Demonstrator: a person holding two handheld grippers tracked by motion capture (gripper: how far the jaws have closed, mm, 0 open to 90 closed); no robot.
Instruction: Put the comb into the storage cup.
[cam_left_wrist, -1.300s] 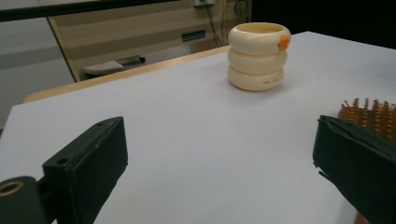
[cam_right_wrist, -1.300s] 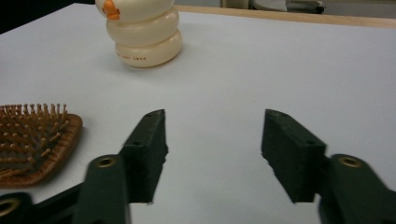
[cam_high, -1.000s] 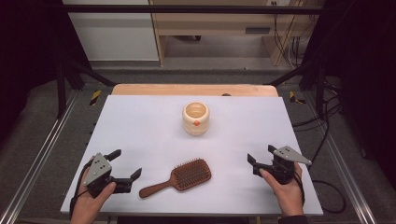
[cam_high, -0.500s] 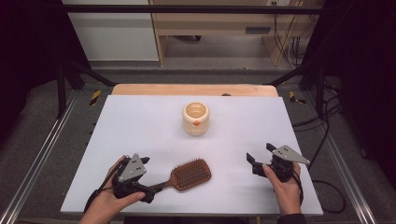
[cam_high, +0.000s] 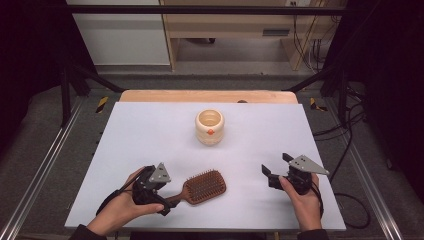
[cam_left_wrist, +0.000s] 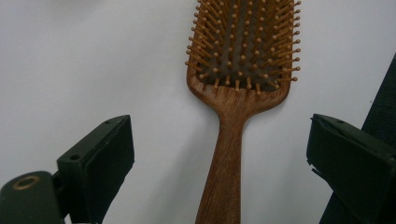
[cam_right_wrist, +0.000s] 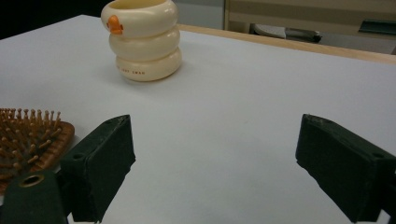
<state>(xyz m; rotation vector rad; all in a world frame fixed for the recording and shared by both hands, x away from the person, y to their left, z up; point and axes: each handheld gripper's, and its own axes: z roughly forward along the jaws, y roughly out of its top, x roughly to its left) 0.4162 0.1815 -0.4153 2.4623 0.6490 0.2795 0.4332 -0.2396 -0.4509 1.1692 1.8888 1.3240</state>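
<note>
A brown wooden paddle hairbrush (cam_high: 206, 186) lies bristles up on the white tabletop (cam_high: 150, 135) near the front edge, its handle pointing front-left. My left gripper (cam_high: 167, 201) straddles that handle. In the left gripper view the handle (cam_left_wrist: 229, 154) runs up between the jaws of the left gripper (cam_left_wrist: 222, 135) with clear gaps on both sides; the jaws have just been closing a little but remain open. A cream ringed cup (cam_high: 210, 127) with an orange mark stands mid-table. My right gripper (cam_high: 276, 167) is open and holds nothing at the front right, facing the cup (cam_right_wrist: 142, 39) and the brush head (cam_right_wrist: 32, 135).
A wooden strip (cam_high: 205, 96) borders the table's far side. Metal frame rails (cam_high: 45, 170) run along both sides, and cables (cam_high: 350, 150) trail on the floor at the right. Bare white surface lies between the cup and both hands.
My left hand has travelled right from the front-left corner to the brush handle, which now lies between its jaws. The right hand, brush and cup have stayed put.
</note>
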